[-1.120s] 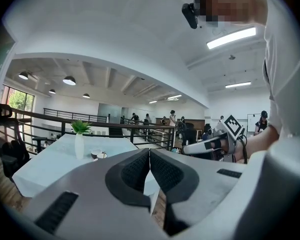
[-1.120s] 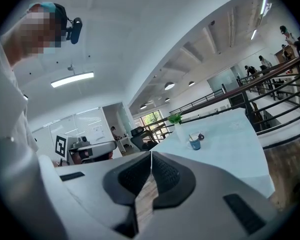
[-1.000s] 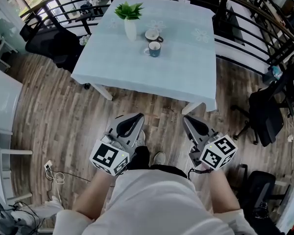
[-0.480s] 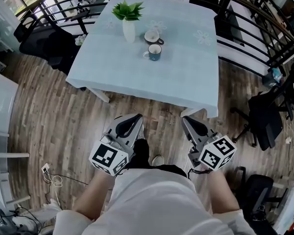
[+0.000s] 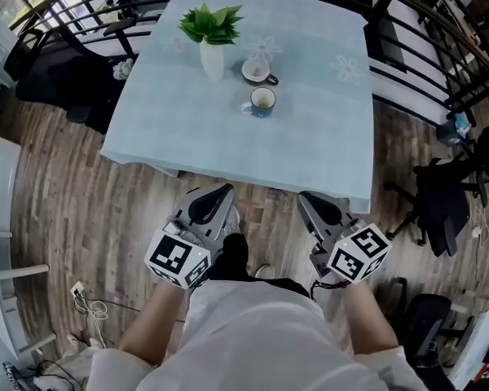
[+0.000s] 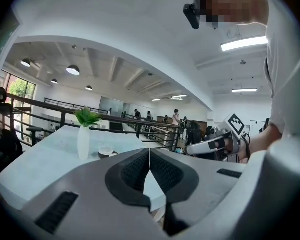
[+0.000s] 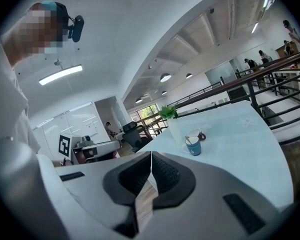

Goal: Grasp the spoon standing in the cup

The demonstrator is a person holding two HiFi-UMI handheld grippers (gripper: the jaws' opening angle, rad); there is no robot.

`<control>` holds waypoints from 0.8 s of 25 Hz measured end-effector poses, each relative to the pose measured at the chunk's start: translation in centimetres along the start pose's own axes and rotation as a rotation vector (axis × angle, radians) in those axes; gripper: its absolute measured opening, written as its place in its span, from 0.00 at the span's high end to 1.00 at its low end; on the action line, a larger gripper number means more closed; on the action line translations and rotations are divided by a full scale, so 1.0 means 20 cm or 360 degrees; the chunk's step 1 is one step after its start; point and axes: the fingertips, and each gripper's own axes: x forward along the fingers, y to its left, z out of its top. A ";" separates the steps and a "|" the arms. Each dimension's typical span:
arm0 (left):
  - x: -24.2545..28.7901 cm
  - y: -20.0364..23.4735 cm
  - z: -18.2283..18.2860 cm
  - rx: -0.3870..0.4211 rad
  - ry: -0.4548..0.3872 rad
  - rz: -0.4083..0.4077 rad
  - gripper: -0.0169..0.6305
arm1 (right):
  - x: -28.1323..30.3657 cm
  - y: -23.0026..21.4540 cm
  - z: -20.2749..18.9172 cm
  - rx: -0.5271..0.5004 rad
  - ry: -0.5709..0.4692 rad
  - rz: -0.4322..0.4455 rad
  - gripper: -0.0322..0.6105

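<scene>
Head view: the left gripper [image 5: 224, 194] and right gripper [image 5: 306, 198] hang low at the person's waist, well short of the table draped in pale blue cloth [image 5: 187, 137]. Both pairs of jaws are pressed together on nothing. Farther off, mid-table, a small blue ceramic cup [image 5: 262, 102] holds the thin spoon [image 7: 190, 140]. It is probably light, stiff and slippery, so pinch the handle above the rim.

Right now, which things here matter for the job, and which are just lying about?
For the job: spoon, standing in the blue cup; left tool and right tool, both shut and empty, short of the table.
Just lying about: vase with green plant; other cup beside it.
</scene>
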 end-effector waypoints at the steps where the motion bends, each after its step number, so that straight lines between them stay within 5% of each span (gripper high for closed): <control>1: 0.03 0.05 0.00 -0.0007 0.0005 -0.0004 0.94 | 0.04 -0.02 0.02 0.0002 0.0006 -0.0006 0.92; 20: 0.41 0.77 0.15 -0.0019 0.0097 -0.0199 0.94 | 0.71 -0.29 0.37 0.0069 0.0006 -0.0212 0.92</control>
